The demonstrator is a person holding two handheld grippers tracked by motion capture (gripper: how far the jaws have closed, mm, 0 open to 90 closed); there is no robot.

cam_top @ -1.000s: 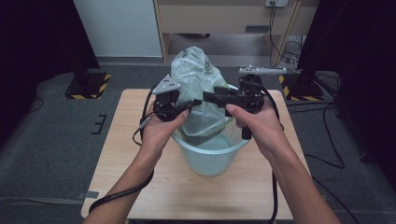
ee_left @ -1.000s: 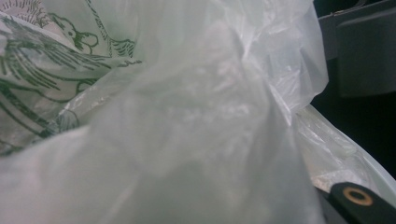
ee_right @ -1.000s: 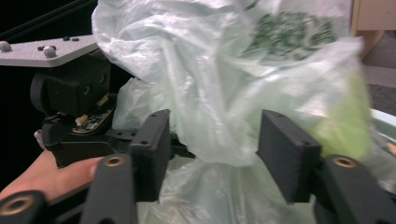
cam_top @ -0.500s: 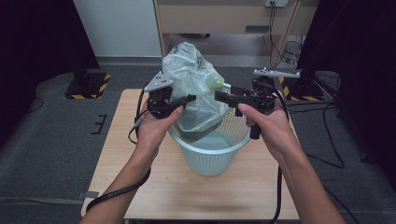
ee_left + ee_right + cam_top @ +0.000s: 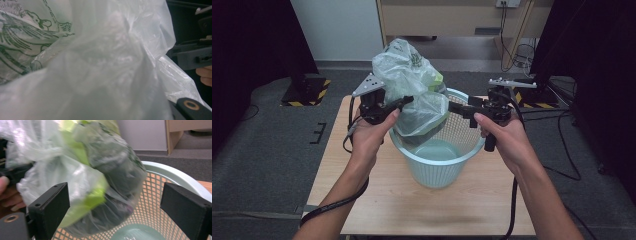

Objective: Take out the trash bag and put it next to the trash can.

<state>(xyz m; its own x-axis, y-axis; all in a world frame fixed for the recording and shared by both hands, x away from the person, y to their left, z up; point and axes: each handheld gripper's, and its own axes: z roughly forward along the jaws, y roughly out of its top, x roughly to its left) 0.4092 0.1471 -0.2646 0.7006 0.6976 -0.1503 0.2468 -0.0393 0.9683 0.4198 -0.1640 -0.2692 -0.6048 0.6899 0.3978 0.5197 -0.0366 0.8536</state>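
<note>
Our left gripper [image 5: 404, 102] has its jaw tips buried in the plastic bag [image 5: 412, 85], so we cannot see them meet; it is clamped on the film, holding the full bag over the near-left rim of the mesh basket [image 5: 447, 165]. Our right gripper [image 5: 113, 202] has just been opening; its jaws stand wide apart, free of the bag. The table [image 5: 362, 200] carries the basket.

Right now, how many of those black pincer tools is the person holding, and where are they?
2. The left gripper is clamped on the plastic bag above the basket. The right gripper, jaws just opened wide, hovers over the basket's right rim, off the bag.
</note>
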